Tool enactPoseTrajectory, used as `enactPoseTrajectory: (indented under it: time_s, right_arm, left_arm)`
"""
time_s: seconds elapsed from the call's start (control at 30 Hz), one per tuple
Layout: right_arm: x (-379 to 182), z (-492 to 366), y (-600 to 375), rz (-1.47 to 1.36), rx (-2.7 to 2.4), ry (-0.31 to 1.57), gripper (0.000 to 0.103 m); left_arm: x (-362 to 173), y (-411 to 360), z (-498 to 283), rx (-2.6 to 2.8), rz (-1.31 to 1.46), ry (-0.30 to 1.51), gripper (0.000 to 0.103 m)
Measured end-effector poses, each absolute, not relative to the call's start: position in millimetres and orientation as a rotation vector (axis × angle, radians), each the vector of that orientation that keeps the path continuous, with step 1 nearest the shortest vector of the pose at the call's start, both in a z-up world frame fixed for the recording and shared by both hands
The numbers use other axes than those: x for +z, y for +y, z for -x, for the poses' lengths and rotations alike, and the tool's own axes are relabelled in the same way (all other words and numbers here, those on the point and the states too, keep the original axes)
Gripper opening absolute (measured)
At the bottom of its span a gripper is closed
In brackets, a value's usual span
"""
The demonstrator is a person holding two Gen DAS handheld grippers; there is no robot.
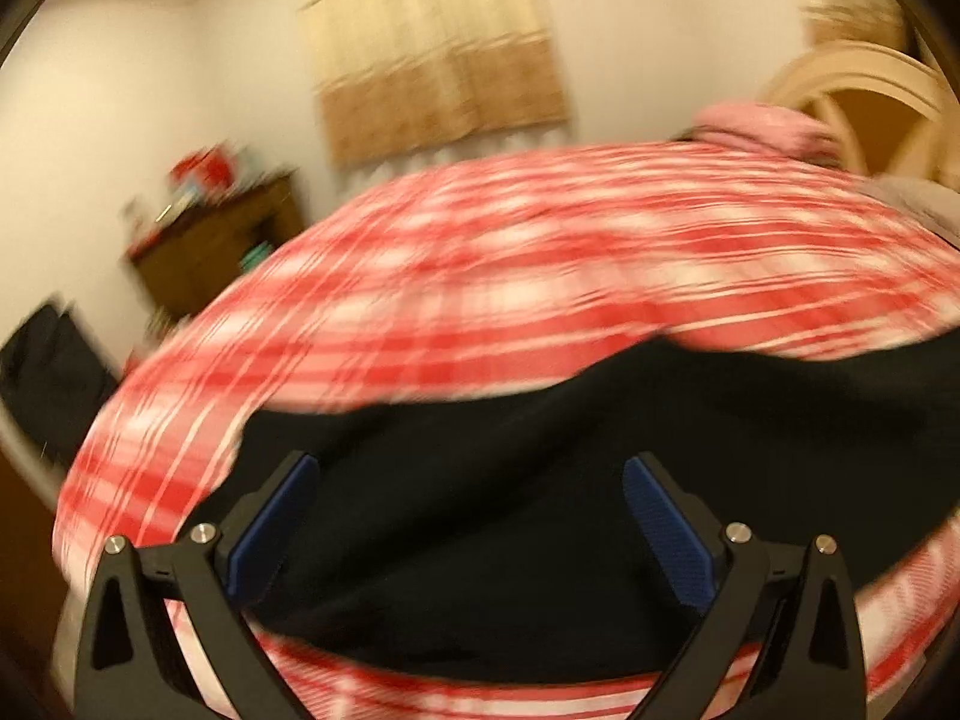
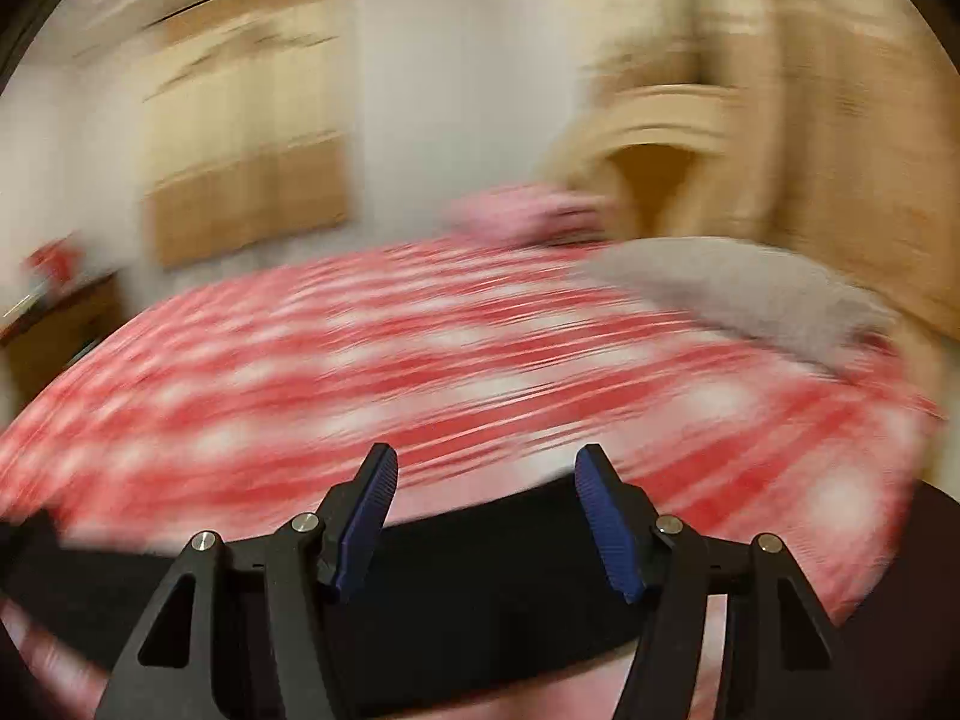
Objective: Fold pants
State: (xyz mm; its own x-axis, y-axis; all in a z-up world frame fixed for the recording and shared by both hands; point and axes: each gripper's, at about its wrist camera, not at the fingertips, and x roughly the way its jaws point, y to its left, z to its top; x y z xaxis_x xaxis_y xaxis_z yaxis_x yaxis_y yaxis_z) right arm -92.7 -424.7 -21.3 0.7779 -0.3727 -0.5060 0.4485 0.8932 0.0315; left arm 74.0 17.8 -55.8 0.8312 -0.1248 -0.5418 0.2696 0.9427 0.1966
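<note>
The black pants (image 1: 540, 480) lie spread on a bed with a red and white checked cover (image 1: 480, 252). My left gripper (image 1: 471, 480) is open and empty, its blue pads wide apart above the black cloth. In the right wrist view the pants (image 2: 480, 588) show as a black band across the near edge of the bed cover (image 2: 420, 360). My right gripper (image 2: 486, 474) is open and empty, its tips over the far edge of the pants. Both views are blurred by motion.
A grey cloth (image 2: 750, 294) lies at the bed's far right, and a pink pillow (image 1: 762, 123) at the far end by a wooden headboard (image 1: 870, 84). A dark wooden cabinet (image 1: 210, 240) stands left of the bed. A beige curtain (image 1: 432, 60) hangs behind.
</note>
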Motion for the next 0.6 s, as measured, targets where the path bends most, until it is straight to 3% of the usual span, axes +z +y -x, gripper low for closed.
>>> enactPoseTrajectory:
  time_s: [0.2,0.27,0.3,0.33,0.47,0.6]
  right_arm:
    - [-53.7,6.8,-306.4,-0.063,-0.017,0.668,0.063]
    - [-55.5,-14.8,-283.3,-0.016,0.081,0.682,0.048]
    - [-56.9,-25.6,-276.6,0.012,0.117,0.706,0.028]
    - [-59.0,-33.8,-270.0,0.032,0.149,0.729,0.022]
    - [-67.8,-66.0,-263.9,0.052,0.274,0.799,0.022]
    - [-88.7,-97.3,-249.2,0.122,0.319,0.878,0.022]
  left_arm:
    - [-57.2,-25.9,-80.8,-0.348,-0.234,0.634,0.103]
    - [-66.2,-27.0,-87.4,-0.392,-0.152,0.696,0.103]
    - [-71.5,-26.7,-88.7,-0.404,-0.119,0.716,0.103]
    - [-77.4,-26.0,-89.8,-0.412,-0.097,0.731,0.103]
    - [-110.2,-30.9,-81.0,-0.384,-0.104,0.811,0.103]
    - [-115.6,-31.1,-66.7,-0.389,-0.14,0.738,0.103]
